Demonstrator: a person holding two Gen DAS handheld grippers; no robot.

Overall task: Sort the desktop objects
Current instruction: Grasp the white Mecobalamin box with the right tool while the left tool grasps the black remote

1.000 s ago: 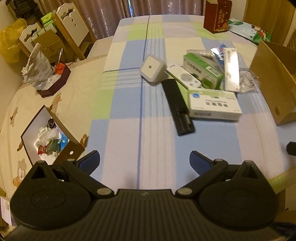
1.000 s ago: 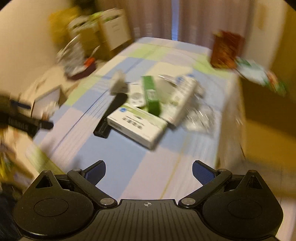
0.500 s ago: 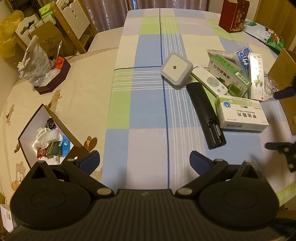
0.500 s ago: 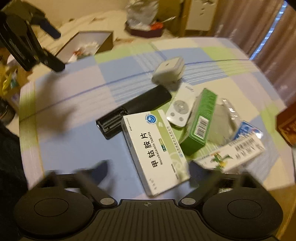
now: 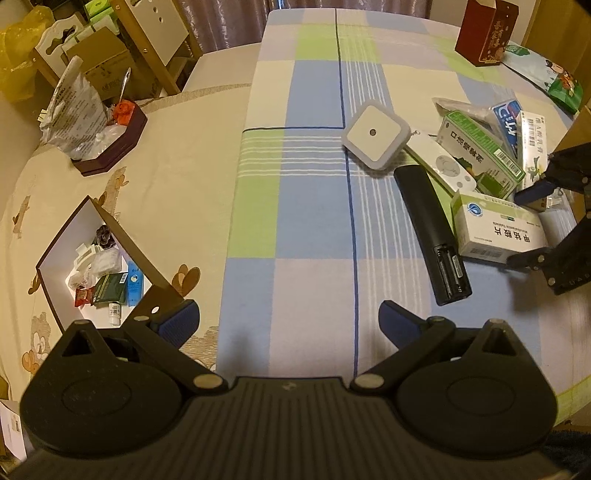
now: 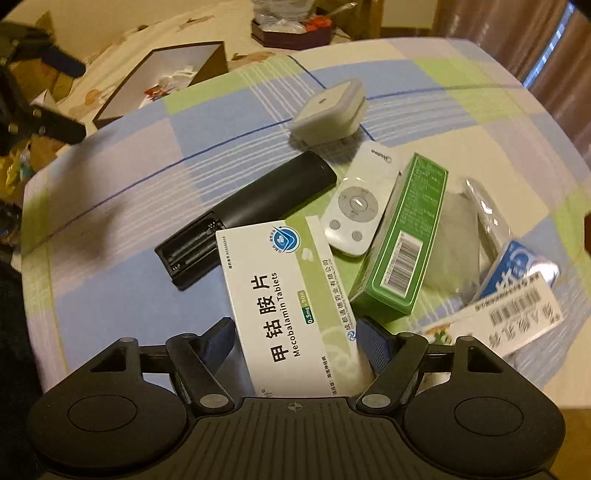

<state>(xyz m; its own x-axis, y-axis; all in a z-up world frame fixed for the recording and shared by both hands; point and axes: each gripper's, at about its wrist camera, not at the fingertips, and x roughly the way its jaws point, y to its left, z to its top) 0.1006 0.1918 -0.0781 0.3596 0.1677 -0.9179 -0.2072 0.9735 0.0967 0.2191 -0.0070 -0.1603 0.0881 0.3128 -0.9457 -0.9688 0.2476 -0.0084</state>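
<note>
A white Mecobalamin tablet box [image 6: 291,306] lies on the checked tablecloth between the blue pads of my right gripper [image 6: 293,341], which closes around its near end. In the left wrist view the same box [image 5: 498,230] shows at the right with the right gripper [image 5: 532,225] around it. Beside it lie a black remote [image 6: 251,210], a white remote [image 6: 356,206], a green box [image 6: 406,243] and a white square night light [image 6: 328,110]. My left gripper [image 5: 288,325] is open and empty over the near tablecloth.
A brown open box [image 5: 99,266] holding small items sits on the bed at the left. A dark tray with bags [image 5: 107,147] lies farther back. A red carton [image 5: 484,33] stands at the far right of the table. A blue packet [image 6: 517,269] and a long white box [image 6: 498,321] lie right of the green box.
My right gripper has swung in and come down over the white tablet box, its fingers now on either side of it. My left gripper has shifted a little and stayed open.
</note>
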